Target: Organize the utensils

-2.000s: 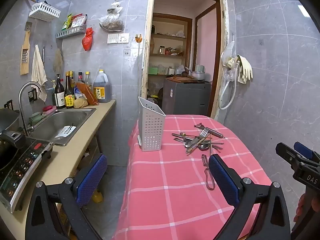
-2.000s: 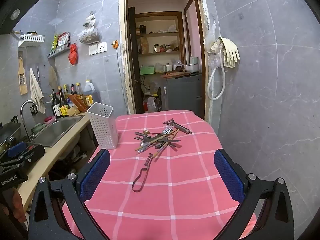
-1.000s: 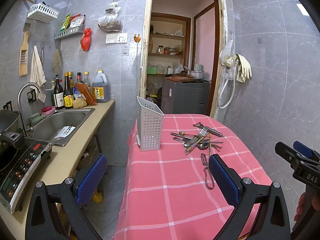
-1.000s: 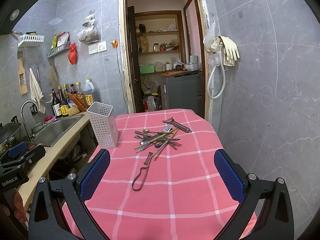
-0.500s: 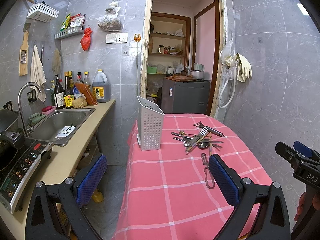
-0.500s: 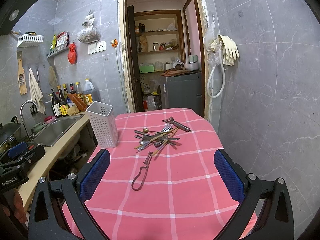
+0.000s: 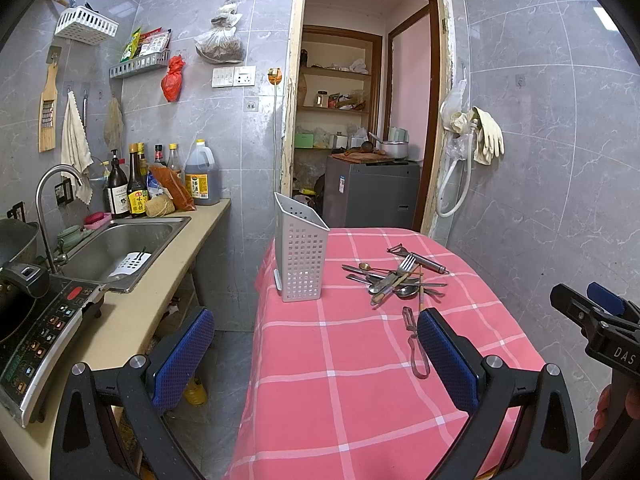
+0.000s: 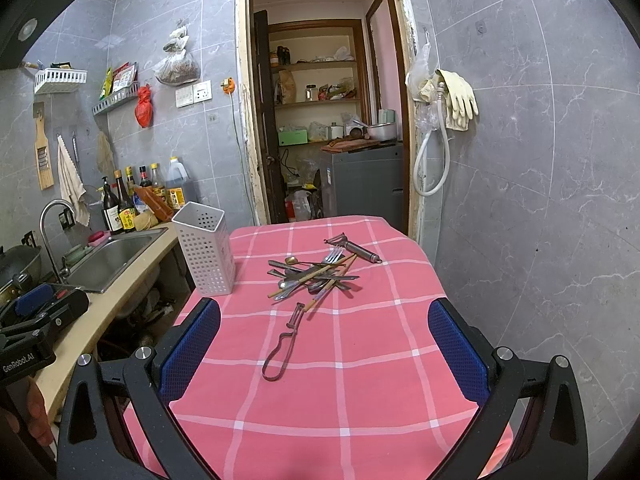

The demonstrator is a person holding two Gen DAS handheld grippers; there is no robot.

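A pile of metal utensils (image 8: 316, 274) with forks, spoons and chopsticks lies mid-table on the pink checked cloth (image 8: 360, 360); the same pile of utensils (image 7: 396, 280) shows in the left wrist view. A loop-handled peeler (image 8: 282, 344) lies nearer me, apart from the pile. A white perforated holder (image 8: 206, 248) stands upright at the table's left edge, also seen as the holder (image 7: 300, 252). My right gripper (image 8: 324, 356) is open above the near table. My left gripper (image 7: 312, 360) is open, held over the table's left edge. Neither holds anything.
A counter (image 7: 132, 320) with a steel sink (image 7: 116, 248), bottles (image 7: 136, 188) and an induction cooker (image 7: 36, 332) runs along the left. A gap of floor (image 7: 224, 344) separates it from the table. A doorway (image 8: 328, 120) opens behind; a tiled wall (image 8: 540, 200) stands at right.
Both views have hardly shifted; the grippers stay open and the utensils have not moved.
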